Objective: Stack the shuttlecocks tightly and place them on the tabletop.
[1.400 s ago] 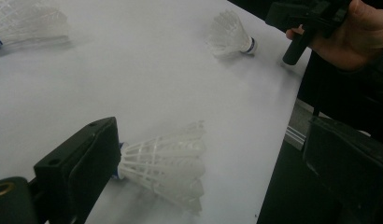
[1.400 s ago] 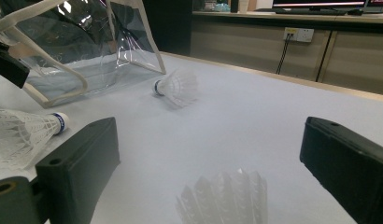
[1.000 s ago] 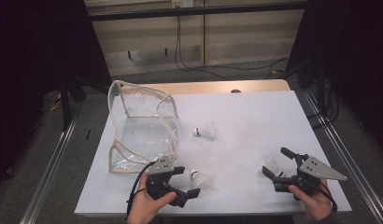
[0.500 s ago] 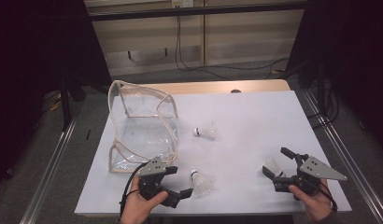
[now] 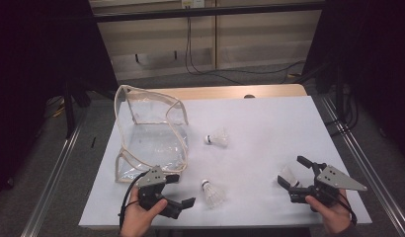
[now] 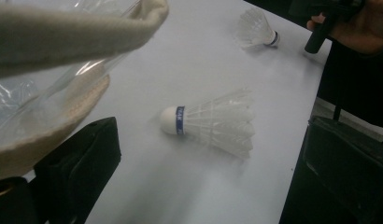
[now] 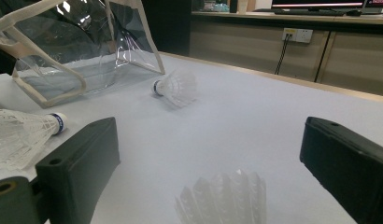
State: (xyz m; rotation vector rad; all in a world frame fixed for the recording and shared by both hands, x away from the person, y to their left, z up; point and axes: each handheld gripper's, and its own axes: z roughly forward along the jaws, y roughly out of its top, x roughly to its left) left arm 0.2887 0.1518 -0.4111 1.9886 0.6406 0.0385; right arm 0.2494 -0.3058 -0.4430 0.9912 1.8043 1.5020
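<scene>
A: At lower left of the high view: left gripper (image 5: 183, 189) drawn back toward the frame edge, fingers wide apart, gripping nothing.

B: Nearest shuttlecock (image 5: 213, 193) lying just right, uncollected. Right gripper (image 5: 295, 172) agape around another shuttlecock (image 5: 288, 174); clear bag (image 5: 151, 138) awaiting both.
</scene>
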